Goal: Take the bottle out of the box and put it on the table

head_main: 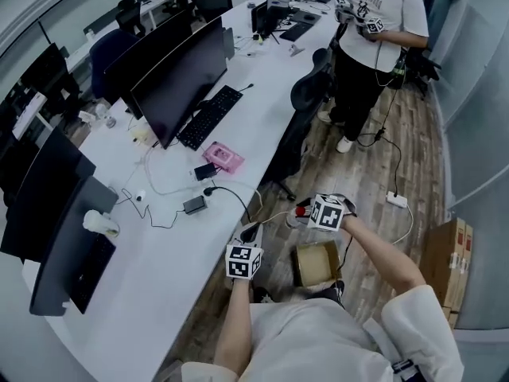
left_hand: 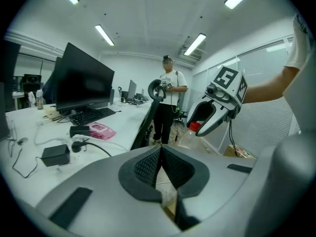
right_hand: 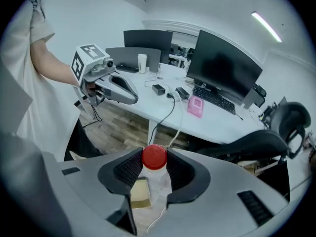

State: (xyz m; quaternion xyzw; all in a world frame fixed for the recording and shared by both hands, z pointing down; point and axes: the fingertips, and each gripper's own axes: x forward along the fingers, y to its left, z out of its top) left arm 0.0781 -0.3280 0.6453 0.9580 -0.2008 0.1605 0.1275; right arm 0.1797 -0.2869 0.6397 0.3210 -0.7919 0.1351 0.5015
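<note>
The bottle (right_hand: 157, 180) is already clear of the cardboard box (head_main: 316, 263) and hangs in the air beside the edge of the white table (head_main: 159, 269), not yet over it. It is gripped only at the neck, just under the red cap, so the clear body dangles. A quick swing could make it pivot or slip through the pads. The near part of the table carries a black cable (head_main: 231, 191) and small gadgets, and setting the base down on one of these would likely tip it. The right gripper (right_hand: 154, 169) is clenched on the bottle's neck with its jaws partly apart. The left gripper (left_hand: 160, 164) has its pads pressed together on nothing, well apart from the bottle.
</note>
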